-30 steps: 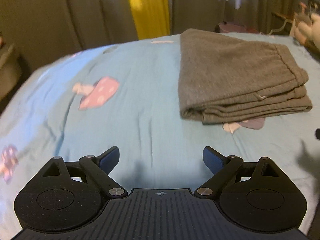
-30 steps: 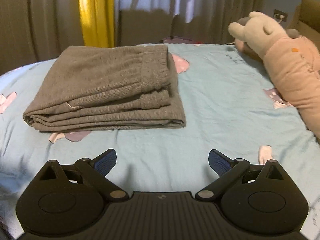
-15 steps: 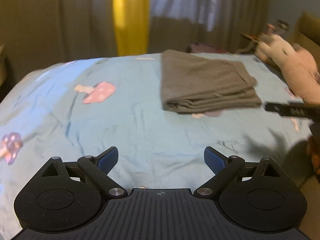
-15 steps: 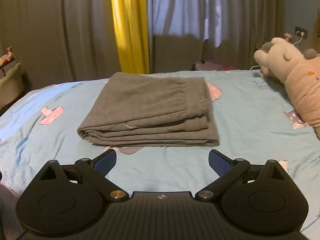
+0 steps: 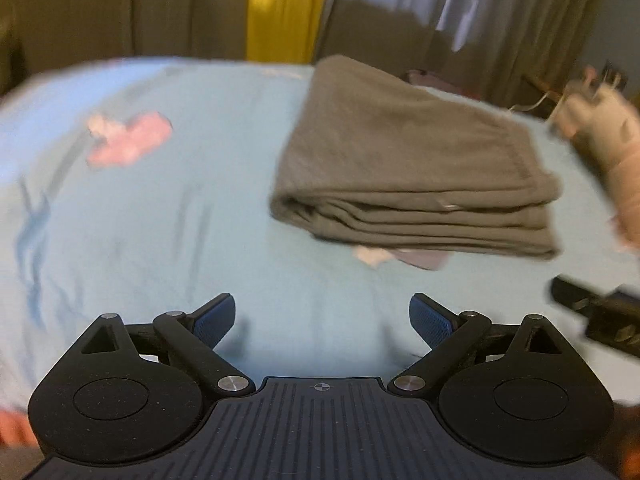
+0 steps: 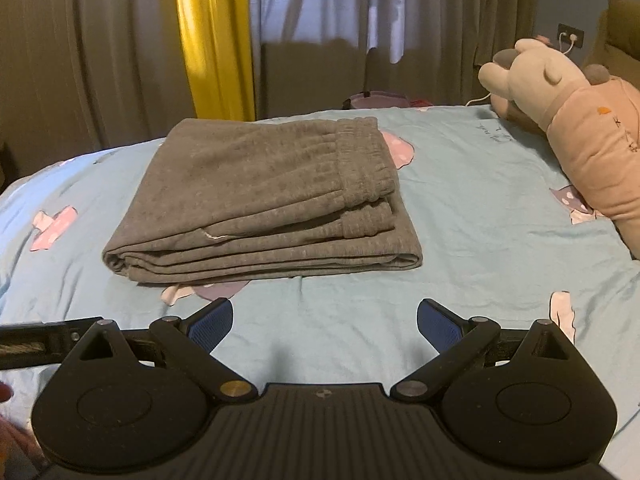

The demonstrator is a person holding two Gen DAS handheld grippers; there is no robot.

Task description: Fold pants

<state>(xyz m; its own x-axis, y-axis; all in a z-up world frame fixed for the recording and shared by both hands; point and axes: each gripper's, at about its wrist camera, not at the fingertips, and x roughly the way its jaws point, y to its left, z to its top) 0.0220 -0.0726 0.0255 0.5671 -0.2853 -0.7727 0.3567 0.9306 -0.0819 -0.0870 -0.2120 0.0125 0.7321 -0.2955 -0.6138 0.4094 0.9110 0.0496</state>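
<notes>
One folded grey fleece pair of pants (image 6: 264, 196), one pink-and-beige plush toy (image 6: 580, 128), one light blue mushroom-print bedsheet (image 6: 480, 216), one yellow curtain strip (image 6: 214, 40), two black grippers: left (image 5: 322, 320), right (image 6: 325, 322).

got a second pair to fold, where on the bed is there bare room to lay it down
The widest bare sheet lies right of the pants, up to the plush toy. Another open patch lies left of the pants, around the pink mushroom print. A bare strip runs between the pants and both open grippers, left gripper and right gripper. The right edge by the toy is crowded.
</notes>
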